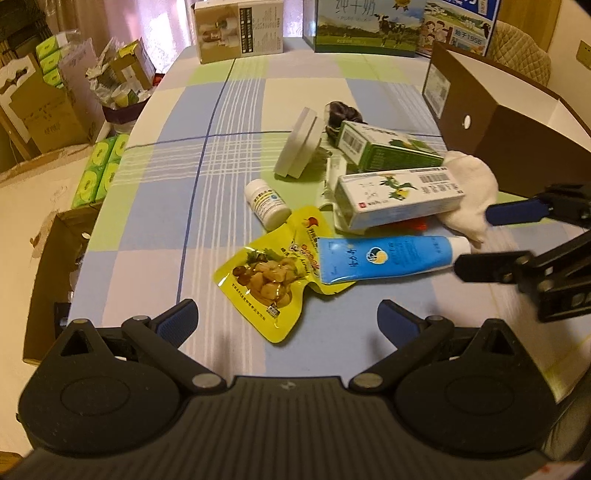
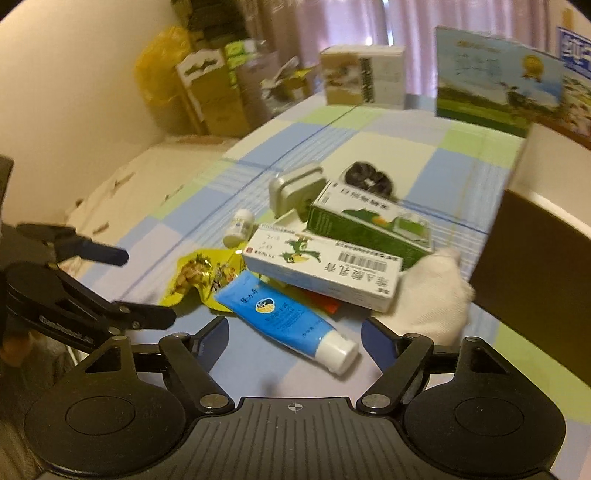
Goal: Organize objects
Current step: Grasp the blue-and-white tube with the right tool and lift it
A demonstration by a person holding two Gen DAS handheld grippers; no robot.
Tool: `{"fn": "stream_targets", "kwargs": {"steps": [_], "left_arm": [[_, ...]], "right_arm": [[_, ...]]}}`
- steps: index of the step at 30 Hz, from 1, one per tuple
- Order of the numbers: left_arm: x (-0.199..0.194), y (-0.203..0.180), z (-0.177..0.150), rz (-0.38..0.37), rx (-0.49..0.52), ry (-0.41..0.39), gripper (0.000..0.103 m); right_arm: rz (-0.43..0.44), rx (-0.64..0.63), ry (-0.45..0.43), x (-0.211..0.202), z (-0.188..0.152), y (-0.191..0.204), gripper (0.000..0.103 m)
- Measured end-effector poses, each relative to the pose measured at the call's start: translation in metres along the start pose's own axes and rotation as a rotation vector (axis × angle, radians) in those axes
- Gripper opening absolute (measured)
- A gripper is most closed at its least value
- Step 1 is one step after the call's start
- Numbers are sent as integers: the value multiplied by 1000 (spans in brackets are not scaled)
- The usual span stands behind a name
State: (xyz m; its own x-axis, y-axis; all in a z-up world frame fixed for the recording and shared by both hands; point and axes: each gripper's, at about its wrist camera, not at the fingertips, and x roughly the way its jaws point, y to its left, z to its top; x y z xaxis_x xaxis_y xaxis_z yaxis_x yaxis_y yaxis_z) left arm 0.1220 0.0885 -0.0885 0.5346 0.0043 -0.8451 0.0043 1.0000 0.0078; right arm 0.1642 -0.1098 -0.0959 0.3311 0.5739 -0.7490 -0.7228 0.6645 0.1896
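Left gripper [image 1: 286, 317]: jaws spread wide, nothing between the blue pads [image 1: 177, 321], held low and level. Right gripper [image 2: 293, 332]: jaws likewise spread wide and empty. In the left wrist view, it enters from the right edge, fingers pointing left.

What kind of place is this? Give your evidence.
Probably a home room: a table with a checked cloth, curtains behind it, and cartons stacked on the floor.

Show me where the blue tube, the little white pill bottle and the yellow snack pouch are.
blue tube [image 1: 384, 258], left wrist view, middle of its blue body.
white pill bottle [image 1: 266, 202], left wrist view, on its label.
yellow snack pouch [image 1: 266, 284], left wrist view, on the printed food picture.
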Motion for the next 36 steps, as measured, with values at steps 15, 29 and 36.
{"fn": "stream_targets", "kwargs": {"steps": [15,29,36], "left_arm": [[19,11,-2,8,-43,68,102],[15,4,-7,6,-3,55,102],[16,2,-7,24,11,55,102]], "right_arm": [[18,-199,99,42,-12,-1,39],[-4,-143,180,25,-28,16,47],[-34,-106,120,39,-25,17,48]]}}
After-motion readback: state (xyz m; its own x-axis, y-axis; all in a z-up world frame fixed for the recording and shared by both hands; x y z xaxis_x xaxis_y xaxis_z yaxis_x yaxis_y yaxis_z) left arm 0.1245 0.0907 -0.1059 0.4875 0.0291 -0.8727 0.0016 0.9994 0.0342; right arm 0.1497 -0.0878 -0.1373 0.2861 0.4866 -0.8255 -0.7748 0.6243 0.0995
